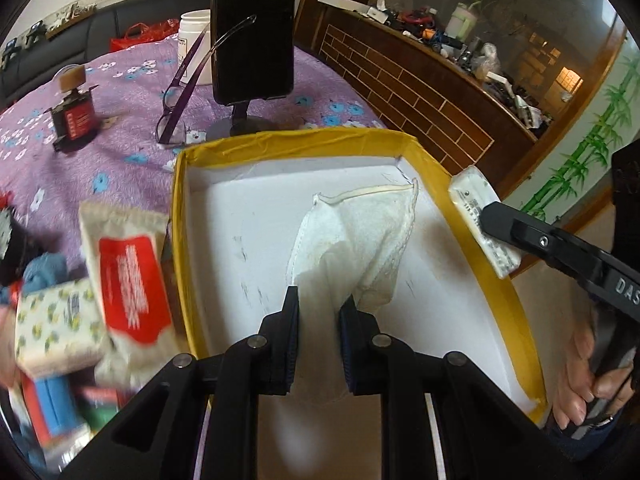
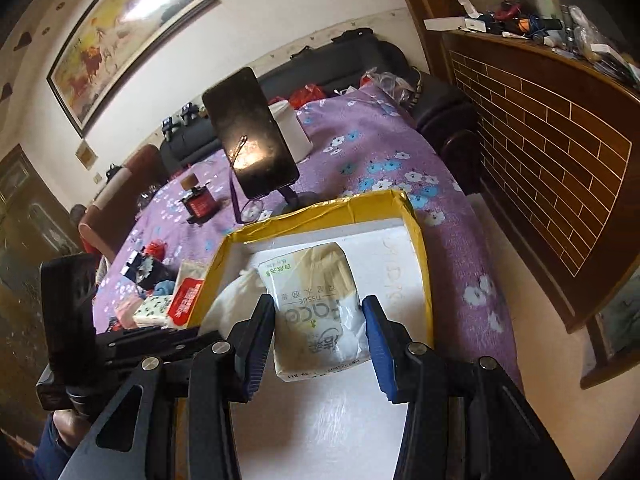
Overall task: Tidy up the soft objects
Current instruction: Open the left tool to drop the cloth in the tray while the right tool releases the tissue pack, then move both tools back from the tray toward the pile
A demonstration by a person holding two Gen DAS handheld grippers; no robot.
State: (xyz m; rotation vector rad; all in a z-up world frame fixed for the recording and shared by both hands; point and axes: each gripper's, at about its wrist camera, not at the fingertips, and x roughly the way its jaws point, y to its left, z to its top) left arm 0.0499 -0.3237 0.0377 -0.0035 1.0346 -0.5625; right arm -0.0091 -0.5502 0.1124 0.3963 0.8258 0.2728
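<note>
With its jaws nearly together on a fold of the white cloth (image 1: pixel 356 236), the left tool (image 1: pixel 319 308) hangs over the middle of the yellow-rimmed box (image 1: pixel 296 140), and the cloth drapes from the pads down toward the white floor of the box. The right tool (image 2: pixel 319 320) is clamped at a moderate width on a tissue pack (image 2: pixel 316 304), which it carries above the right side of the same box; in the left view the pack shows at the box's right rim. The step in hand looks like setting both soft things down inside the box. To do it well, I would lower the left tool until the cloth rests on the floor before letting go, so it does not flop over the rim, and place it toward the left half, leaving the right half free for the pack. The pack is best brought in flat and released only once its underside sits on the floor, clear of the cloth. More soft things wait just left of the box on the purple flowered desk (image 1: pixel 120 92): a red-labelled tissue pack (image 1: pixel 128 284) and a patterned pack (image 1: pixel 60 324). The glasses (image 1: pixel 180 92) and the phone on a stand (image 1: pixel 253 28) beyond the far rim should be left alone.
</note>
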